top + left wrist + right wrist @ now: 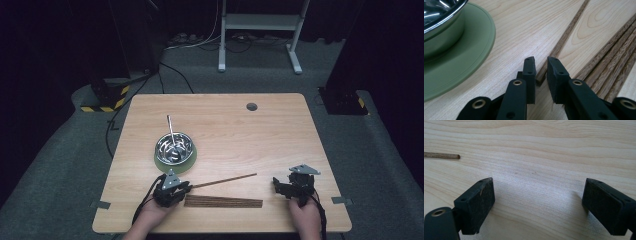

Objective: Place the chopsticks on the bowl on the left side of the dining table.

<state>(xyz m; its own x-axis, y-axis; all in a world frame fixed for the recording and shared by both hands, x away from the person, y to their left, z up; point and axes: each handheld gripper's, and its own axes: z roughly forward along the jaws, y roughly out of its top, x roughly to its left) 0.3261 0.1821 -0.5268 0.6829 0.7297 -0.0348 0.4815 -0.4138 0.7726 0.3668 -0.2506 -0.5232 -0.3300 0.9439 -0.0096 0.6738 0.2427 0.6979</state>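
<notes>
Pale matt wooden table [280, 145] with visible grain, dark rough-grained wooden chopsticks [223, 202], one loose wooden chopstick [225, 180], glossy polished metal bowl [174, 148] with metal spoon [171, 131], smooth matt green plastic plate [477, 47], matt black plastic left gripper [541, 65]

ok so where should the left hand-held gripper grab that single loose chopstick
Probably at its near end, coming from above with the pads either side of its width. The single chopstick lies flat on the table, angled away from the row of chopsticks, and that end already sits between the left hand-held gripper jaws.
</notes>
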